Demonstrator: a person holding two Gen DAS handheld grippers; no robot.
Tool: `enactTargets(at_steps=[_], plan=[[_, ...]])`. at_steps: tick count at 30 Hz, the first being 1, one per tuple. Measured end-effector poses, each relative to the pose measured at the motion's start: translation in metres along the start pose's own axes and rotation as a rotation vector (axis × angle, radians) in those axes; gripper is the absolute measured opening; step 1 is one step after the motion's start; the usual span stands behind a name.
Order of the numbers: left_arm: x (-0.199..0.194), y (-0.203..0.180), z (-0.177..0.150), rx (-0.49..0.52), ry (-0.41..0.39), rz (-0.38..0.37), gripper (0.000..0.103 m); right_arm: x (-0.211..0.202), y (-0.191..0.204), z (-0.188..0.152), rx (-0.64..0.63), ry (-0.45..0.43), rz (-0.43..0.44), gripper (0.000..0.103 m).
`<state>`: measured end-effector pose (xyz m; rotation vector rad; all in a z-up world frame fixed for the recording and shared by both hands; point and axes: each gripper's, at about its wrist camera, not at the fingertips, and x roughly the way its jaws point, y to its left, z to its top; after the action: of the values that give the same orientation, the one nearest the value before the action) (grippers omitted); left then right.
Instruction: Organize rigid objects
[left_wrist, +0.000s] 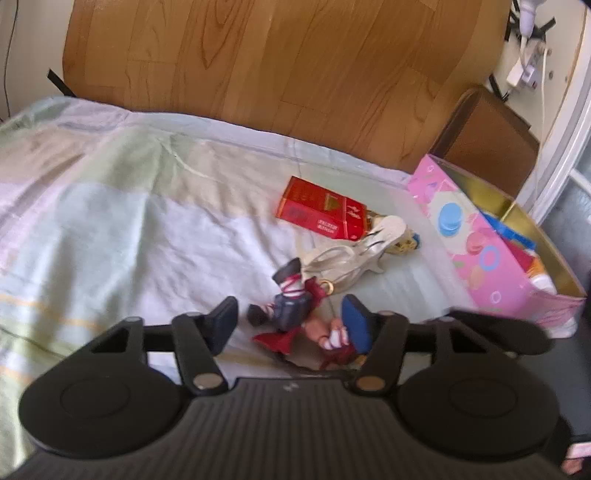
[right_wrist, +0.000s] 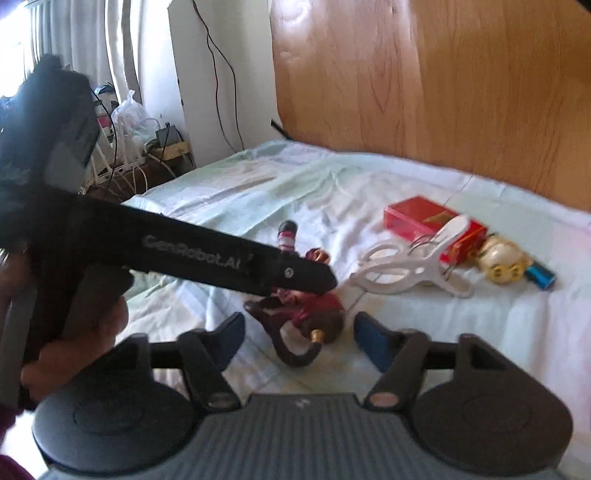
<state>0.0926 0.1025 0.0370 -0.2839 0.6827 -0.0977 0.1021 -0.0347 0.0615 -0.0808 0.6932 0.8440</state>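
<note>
Two tools converge on the same toy figure (left_wrist: 295, 314), and that is my main worry. In the left wrist view my left tool (left_wrist: 291, 325) stands spread with the figure lying between its pads, not pinched. In the right wrist view my right tool (right_wrist: 299, 339) is likewise spread, straddling the figure's dark curved base at lower centre, with no pad pressing on it that I can see. The left tool's black body crosses that view from the left, just above the figure, so the two could knock together if both close in. The figure is irregular, with thin limbs and cloth-like parts; a pinch on a limb could let it swing or slip.

Just above the figure in the frame lie a white spring clamp (left_wrist: 347, 258), a red box (left_wrist: 321, 210) and a small gold ornament (right_wrist: 502, 266); a sweeping tool could drag them. Along the right edge of the left view stands a pink storage box (left_wrist: 484, 258), open and already holding items.

Everything rests on a bed (left_wrist: 110, 206) with a pale, wrinkled sheet, soft enough to give under a downward press. A wooden headboard (left_wrist: 295, 74) rises behind it.
</note>
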Motion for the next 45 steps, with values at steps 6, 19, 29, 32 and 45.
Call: enactTargets(at_steps=[6, 19, 29, 32, 45], plan=[[-0.017, -0.026, 0.013, 0.041, -0.034, -0.015, 0.052, -0.022, -0.002, -0.004, 0.01, -0.099, -0.042, 0.049], [0.034, -0.215, 0.053, 0.347, -0.055, -0.293, 0.047, -0.147, -0.116, -0.021, 0.156, -0.31, -0.381, 0.049], [0.113, -0.341, 0.039, 0.463, 0.033, -0.394, 0.047, -0.199, -0.215, -0.06, 0.316, -0.305, -0.589, 0.049], [0.132, -0.359, 0.034, 0.492, 0.047, -0.404, 0.047, -0.207, -0.235, -0.071, 0.357, -0.292, -0.622, 0.049], [0.13, -0.365, 0.03, 0.513, 0.03, -0.331, 0.049, -0.211, -0.235, -0.067, 0.369, -0.314, -0.747, 0.058]])
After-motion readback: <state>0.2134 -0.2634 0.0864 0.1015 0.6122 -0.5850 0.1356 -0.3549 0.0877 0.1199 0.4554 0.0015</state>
